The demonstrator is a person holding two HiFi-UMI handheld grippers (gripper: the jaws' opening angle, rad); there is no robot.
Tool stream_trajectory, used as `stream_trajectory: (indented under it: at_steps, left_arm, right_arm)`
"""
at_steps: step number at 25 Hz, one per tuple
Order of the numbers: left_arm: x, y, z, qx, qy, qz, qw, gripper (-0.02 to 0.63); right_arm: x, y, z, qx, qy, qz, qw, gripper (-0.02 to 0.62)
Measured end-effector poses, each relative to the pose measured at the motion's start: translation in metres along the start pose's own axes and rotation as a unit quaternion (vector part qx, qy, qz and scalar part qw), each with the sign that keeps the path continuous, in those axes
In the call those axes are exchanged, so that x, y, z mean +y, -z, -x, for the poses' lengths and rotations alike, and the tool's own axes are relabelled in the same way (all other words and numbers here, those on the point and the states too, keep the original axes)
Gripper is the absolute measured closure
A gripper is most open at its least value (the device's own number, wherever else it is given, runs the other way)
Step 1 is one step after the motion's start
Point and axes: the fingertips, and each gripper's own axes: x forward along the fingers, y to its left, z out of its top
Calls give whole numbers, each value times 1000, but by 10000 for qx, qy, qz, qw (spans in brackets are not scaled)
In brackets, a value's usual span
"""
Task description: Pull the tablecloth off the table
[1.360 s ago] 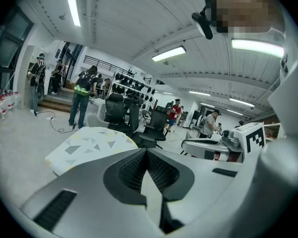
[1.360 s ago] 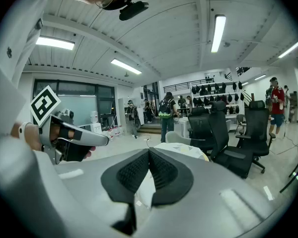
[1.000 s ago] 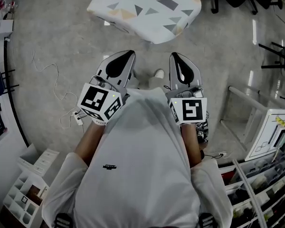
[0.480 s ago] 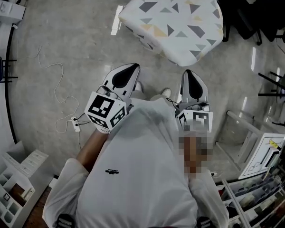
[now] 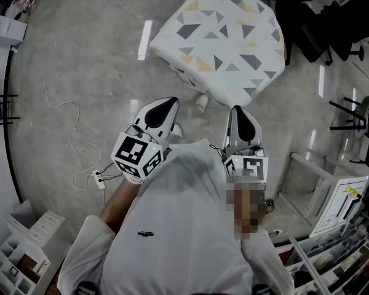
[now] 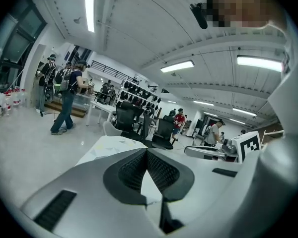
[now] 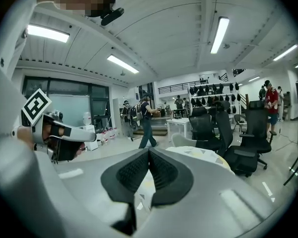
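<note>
While left claw [image 5: 171, 103] and right claw [image 5: 238, 110] clench nothing, white tablecloth [image 5: 224, 42], grey and yellow triangles

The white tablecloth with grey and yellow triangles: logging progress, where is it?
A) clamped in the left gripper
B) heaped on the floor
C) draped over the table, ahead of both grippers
C: the white triangle-patterned tablecloth covers the table, apart from the shut left gripper and right gripper.
</note>
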Motion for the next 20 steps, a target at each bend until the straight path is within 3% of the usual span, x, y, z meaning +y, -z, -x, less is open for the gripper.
stream_trajectory:
  at_steps: [5,12,16,20]
  left_arm:
    - [17,-21,-57,143,52,-165,9997,600]
    - [29,-76,-148,251,100,-443,9987,600]
    - [33,-94,-182,331,32,-443,9985,600]
    - [37,-103,-205,418,78,-469,9980,600]
  right_arm:
    - [-36,-2,-52,-64,-3,-189,9998,584]
    - [-96,-32,-133,-174,-317,-231,9991,584]
    - [-124,-49,-169,-225,-469,-220,9984,584]
    - [-148,-61,-197,-279,-365,-409,9981,584]
